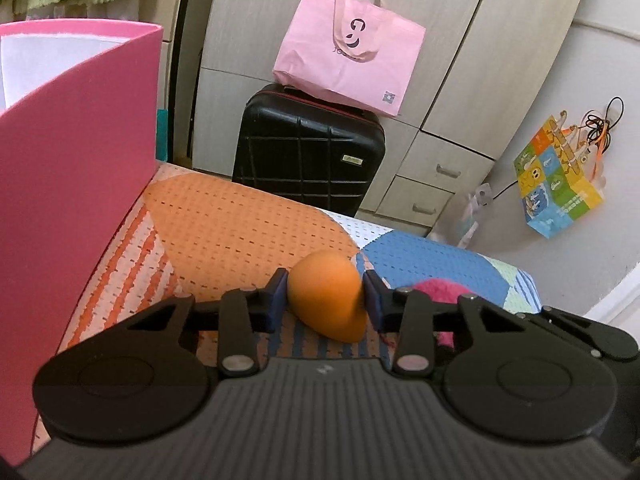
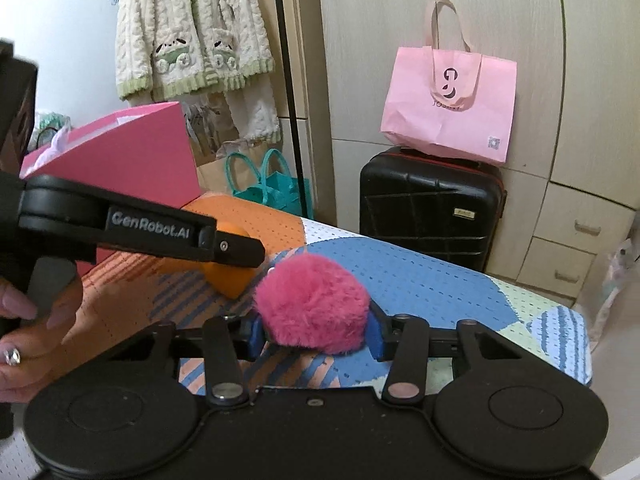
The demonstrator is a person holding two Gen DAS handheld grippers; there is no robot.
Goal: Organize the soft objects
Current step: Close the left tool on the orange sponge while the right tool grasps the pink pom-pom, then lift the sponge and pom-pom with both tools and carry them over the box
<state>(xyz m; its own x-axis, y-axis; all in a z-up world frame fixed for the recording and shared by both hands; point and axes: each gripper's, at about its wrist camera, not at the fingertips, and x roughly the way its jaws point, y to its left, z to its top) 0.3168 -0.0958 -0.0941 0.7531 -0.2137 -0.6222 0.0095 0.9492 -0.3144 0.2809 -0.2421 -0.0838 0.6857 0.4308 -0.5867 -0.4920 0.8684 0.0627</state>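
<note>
An orange egg-shaped sponge (image 1: 326,300) rests on the patterned bed cover (image 1: 224,224). My left gripper (image 1: 326,294) is shut on it, and the right blue pad dents its side. In the right wrist view, a fluffy pink pompom (image 2: 312,304) sits between the blue pads of my right gripper (image 2: 314,332), which is shut on it. The left gripper's finger (image 2: 236,246) reaches in from the left over the orange sponge (image 2: 230,280), with a person's hand (image 2: 28,320) on its handle. The pompom (image 1: 436,286) peeks out behind the left gripper's right linkage.
A tall pink open bag (image 1: 80,152) stands on the bed at the left, also seen as the pink bag (image 2: 132,148). Beyond the bed's far edge are a black suitcase (image 2: 430,208), a pale pink tote (image 2: 448,108), a wardrobe (image 2: 540,60) and a teal bag (image 2: 276,188).
</note>
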